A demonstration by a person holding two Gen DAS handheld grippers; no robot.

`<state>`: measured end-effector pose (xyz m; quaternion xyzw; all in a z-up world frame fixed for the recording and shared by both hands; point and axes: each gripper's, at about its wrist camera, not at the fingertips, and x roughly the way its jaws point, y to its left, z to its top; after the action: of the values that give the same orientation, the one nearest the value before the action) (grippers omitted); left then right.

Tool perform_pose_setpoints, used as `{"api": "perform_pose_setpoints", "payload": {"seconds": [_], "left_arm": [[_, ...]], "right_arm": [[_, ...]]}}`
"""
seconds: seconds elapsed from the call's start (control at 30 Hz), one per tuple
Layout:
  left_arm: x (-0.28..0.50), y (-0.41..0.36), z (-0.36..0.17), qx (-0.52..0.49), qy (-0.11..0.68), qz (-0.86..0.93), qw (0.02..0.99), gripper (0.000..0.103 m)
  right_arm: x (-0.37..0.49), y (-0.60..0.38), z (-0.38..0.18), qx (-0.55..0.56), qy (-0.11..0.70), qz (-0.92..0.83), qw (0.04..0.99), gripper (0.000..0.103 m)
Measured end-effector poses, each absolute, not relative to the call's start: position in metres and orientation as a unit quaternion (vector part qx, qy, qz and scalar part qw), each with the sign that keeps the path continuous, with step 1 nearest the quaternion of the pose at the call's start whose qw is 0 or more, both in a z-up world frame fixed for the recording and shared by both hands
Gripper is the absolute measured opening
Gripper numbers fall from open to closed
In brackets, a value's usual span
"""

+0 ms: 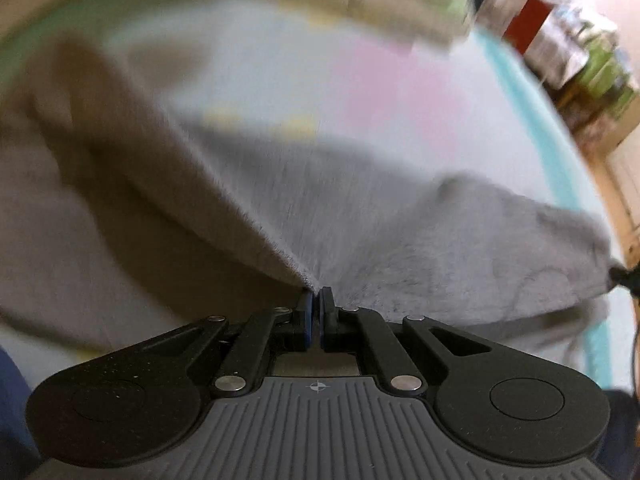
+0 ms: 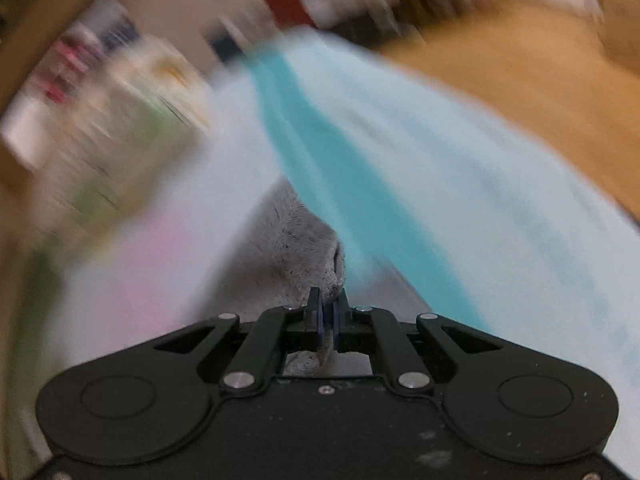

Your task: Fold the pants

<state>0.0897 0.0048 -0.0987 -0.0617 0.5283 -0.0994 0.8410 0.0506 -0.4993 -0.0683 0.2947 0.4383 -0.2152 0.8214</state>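
Left gripper [image 1: 316, 300]: fingers pinched tight on the grey pants [image 1: 400, 240].
Right gripper [image 2: 329, 304]: fingers clamped on another edge.
Technique: carry both corners level, keeping cloth taut over the bed [image 1: 380, 80].

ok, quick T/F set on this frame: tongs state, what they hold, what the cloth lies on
1. The left tongs are shut on the grey pants. True.
2. The right tongs are open and hold nothing. False: they are shut, with grey fabric pinched between the fingers.
3. The pants are bright red. False: they are grey and fuzzy.
4. The surface under the pants is a pale sheet with a teal stripe. True.
5. Both views are sharp. False: the background is motion-blurred in both.
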Motion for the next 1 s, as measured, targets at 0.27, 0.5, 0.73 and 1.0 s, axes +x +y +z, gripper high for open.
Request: {"api": "perform_pose_setpoints", "payload": {"seconds": [0.27, 0.5, 0.73, 1.0], "left_arm": [[0.094, 0.001, -0.111, -0.048, 0.539, -0.099, 0.835, 0.003], [0.090, 0.001, -0.122, -0.051, 0.553, -0.100, 0.826, 0.002], [0.095, -0.002, -0.143, -0.059, 0.586, -0.100, 0.802, 0.002], [0.115, 0.003, -0.124, -0.040, 0.585, -0.122, 0.801, 0.003]], "right_arm": [[0.042, -0.494, -0.071, 0.301, 0.427, -0.220, 0.824, 0.006], [0.023, -0.493, -0.060, 0.305, 0.423, -0.239, 0.819, 0.006], [0.028, -0.495, -0.088, 0.303, 0.463, -0.254, 0.793, 0.006], [0.036, -0.483, -0.072, 0.239, 0.463, -0.289, 0.803, 0.029]]}}
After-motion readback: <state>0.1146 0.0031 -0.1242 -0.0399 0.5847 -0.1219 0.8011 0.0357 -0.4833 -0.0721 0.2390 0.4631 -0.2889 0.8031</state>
